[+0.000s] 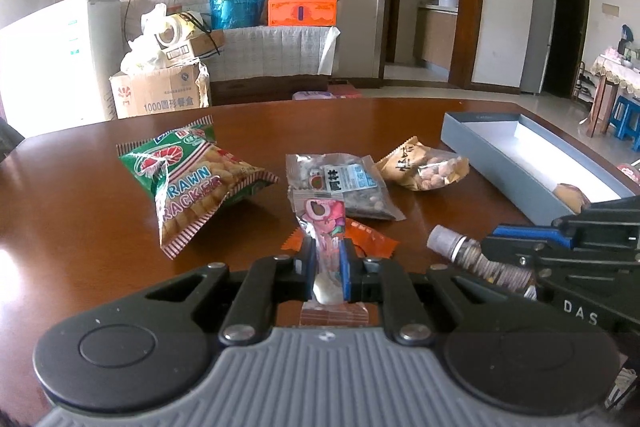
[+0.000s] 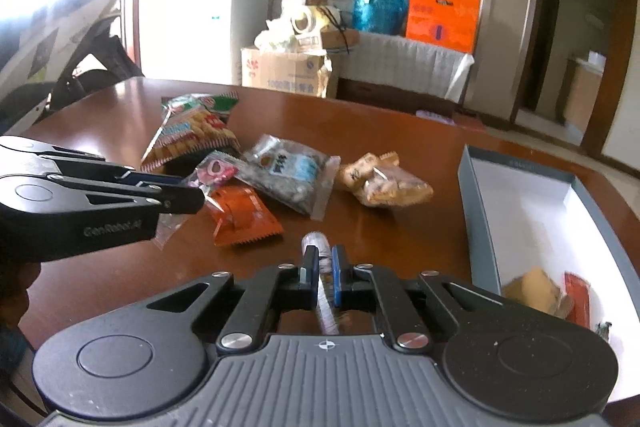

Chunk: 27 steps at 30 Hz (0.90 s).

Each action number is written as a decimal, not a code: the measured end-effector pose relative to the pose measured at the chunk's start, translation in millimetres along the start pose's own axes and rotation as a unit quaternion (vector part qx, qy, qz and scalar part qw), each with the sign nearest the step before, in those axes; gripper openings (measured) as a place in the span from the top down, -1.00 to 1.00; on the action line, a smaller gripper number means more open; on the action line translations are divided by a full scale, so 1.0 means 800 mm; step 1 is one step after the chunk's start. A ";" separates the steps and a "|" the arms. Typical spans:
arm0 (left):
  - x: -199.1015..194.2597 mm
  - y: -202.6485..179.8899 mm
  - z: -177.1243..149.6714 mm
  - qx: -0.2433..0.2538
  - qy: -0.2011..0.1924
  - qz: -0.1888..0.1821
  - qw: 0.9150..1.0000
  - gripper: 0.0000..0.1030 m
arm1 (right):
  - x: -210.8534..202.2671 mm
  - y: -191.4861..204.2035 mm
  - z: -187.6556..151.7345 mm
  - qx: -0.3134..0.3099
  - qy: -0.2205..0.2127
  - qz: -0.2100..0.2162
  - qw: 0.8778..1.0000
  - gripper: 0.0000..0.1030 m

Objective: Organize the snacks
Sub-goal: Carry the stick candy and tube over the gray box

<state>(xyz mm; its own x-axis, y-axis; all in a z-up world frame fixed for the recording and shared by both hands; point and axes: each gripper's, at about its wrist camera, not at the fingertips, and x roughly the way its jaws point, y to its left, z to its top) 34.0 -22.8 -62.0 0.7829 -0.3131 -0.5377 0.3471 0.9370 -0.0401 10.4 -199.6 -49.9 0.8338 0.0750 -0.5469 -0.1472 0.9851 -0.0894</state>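
Note:
In the left wrist view my left gripper (image 1: 327, 259) is shut on a pink snack packet (image 1: 323, 223), which stands up between the pads above the table. My right gripper (image 2: 325, 267) is shut on a thin roll of stacked snacks in clear wrap (image 2: 318, 245); the same roll (image 1: 472, 255) shows at the right of the left wrist view. A grey open box (image 2: 480, 219) lies to the right with a tan packet (image 2: 534, 287) and a red one (image 2: 578, 295) inside. The left gripper (image 2: 192, 193) hovers left of the loose snacks.
Loose on the brown table (image 1: 80, 227) lie a green prawn cracker bag (image 1: 188, 179), a clear bag of dark seeds (image 1: 348, 187), a tan bag of nuts (image 1: 424, 167) and an orange packet (image 2: 240, 215). Cardboard boxes, bags and a white fridge stand beyond the far edge.

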 end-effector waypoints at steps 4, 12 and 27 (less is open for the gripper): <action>0.001 0.002 0.001 -0.005 0.001 -0.001 1.000 0.83 | 0.001 -0.001 -0.006 0.010 0.008 -0.003 1.000 0.19; -0.002 0.009 0.001 -0.010 -0.001 -0.005 1.000 0.83 | 0.020 -0.006 -0.005 -0.014 0.010 -0.065 0.998 -0.06; -0.005 -0.003 0.006 -0.001 -0.003 -0.025 1.000 0.83 | 0.016 -0.009 -0.004 0.015 0.020 -0.008 1.000 0.52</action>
<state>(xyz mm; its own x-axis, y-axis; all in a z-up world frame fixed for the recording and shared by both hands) 32.8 -24.4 -56.0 0.7685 -0.3597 -0.5292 0.3841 0.9208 -0.0681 20.0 -206.6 -59.1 0.8140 0.0542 -0.5783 -0.1179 0.9903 -0.0731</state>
